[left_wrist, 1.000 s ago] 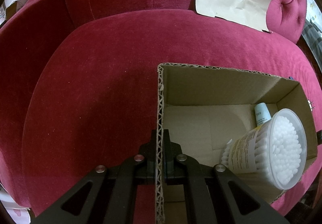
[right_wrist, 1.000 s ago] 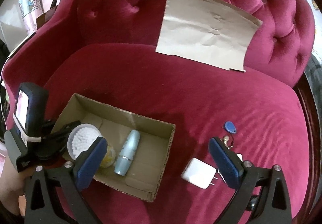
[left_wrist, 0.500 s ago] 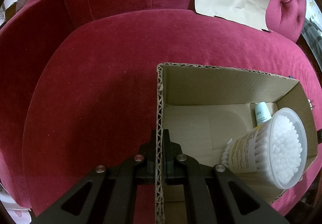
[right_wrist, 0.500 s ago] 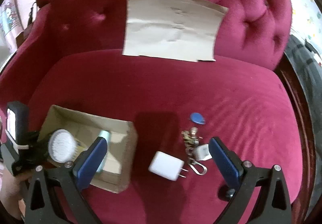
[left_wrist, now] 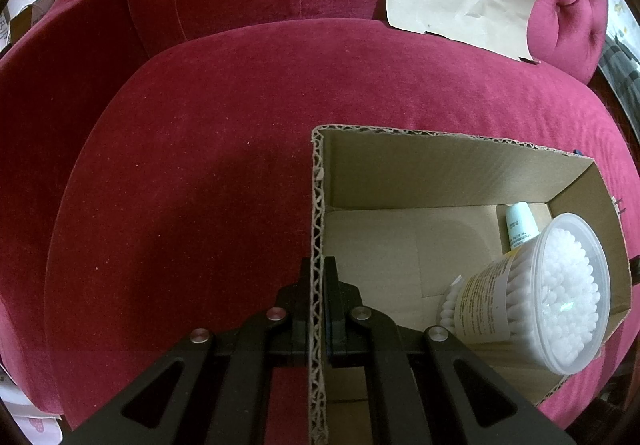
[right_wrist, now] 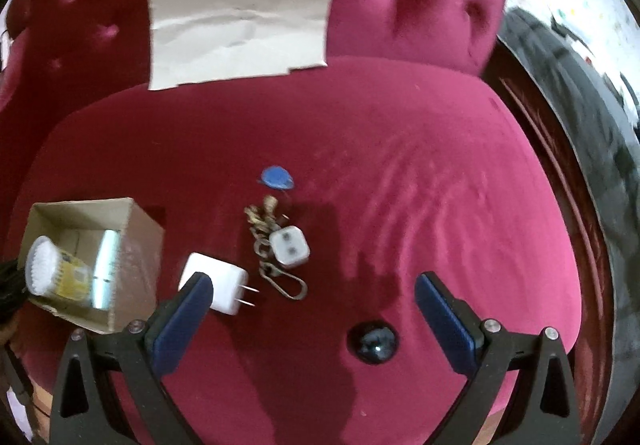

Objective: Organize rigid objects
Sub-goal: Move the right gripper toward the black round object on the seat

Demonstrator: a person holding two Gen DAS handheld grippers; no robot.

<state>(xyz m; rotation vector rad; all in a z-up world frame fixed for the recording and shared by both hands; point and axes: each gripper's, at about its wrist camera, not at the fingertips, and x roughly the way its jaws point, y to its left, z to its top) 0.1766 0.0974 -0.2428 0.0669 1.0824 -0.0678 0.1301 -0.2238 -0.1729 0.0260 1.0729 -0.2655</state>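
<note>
My left gripper (left_wrist: 319, 277) is shut on the left wall of an open cardboard box (left_wrist: 440, 169) that rests on a red velvet sofa seat (left_wrist: 192, 173). Inside the box lie a clear tub of cotton swabs (left_wrist: 560, 297) and a pale blue tube (left_wrist: 518, 223). My right gripper (right_wrist: 312, 283) is open above the seat, nothing between its blue pads. Ahead of it lie a white plug charger (right_wrist: 218, 287), a white cube adapter (right_wrist: 289, 247), a key bunch (right_wrist: 262, 223) with a clip, and a blue tag (right_wrist: 276, 177). The box (right_wrist: 132, 241) shows at the left.
A dark round ball (right_wrist: 373, 337) sits on the seat between the right gripper's fingers, nearer the right one. A sheet of brown paper (right_wrist: 240, 21) leans on the tufted backrest. A dark floor strip (right_wrist: 560, 117) runs past the sofa's right edge.
The right gripper has swung to the right and rolled: the box slid to the left edge of its view, and the charger, keys and dark ball came in. The left gripper holds still.
</note>
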